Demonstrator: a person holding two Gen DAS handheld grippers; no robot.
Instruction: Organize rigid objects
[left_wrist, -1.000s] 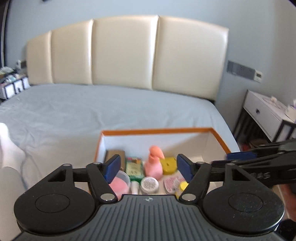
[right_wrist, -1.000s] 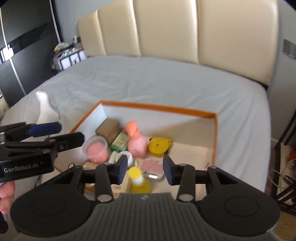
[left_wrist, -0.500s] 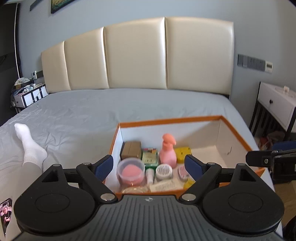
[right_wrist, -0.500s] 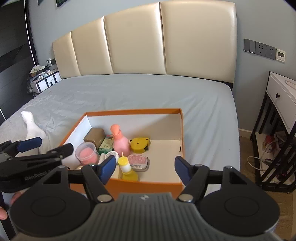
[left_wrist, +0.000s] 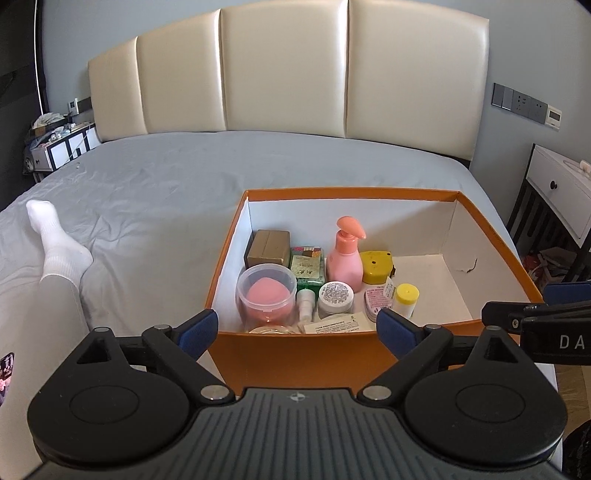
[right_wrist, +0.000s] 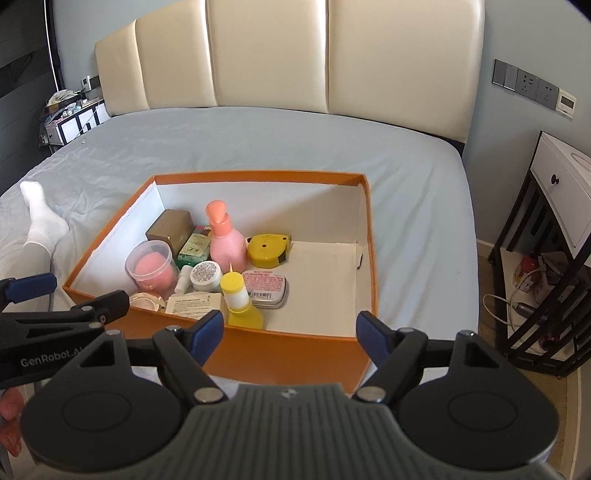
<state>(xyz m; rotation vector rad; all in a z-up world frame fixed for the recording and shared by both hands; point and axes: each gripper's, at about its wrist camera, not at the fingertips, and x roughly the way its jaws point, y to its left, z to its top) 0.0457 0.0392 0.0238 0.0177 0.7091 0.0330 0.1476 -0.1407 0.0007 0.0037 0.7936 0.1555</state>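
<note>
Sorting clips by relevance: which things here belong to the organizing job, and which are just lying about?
Job: orange box, pink pump bottle, yellow tape measure, sponge tub, yellow-capped bottle, pink tin.
Lying about: nightstand, wall sockets, white sock.

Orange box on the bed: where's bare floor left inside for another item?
The orange box has bare floor along its right wall and behind the yellow tape measure. The left half is crowded from the pink pump bottle to the near wall.
</note>
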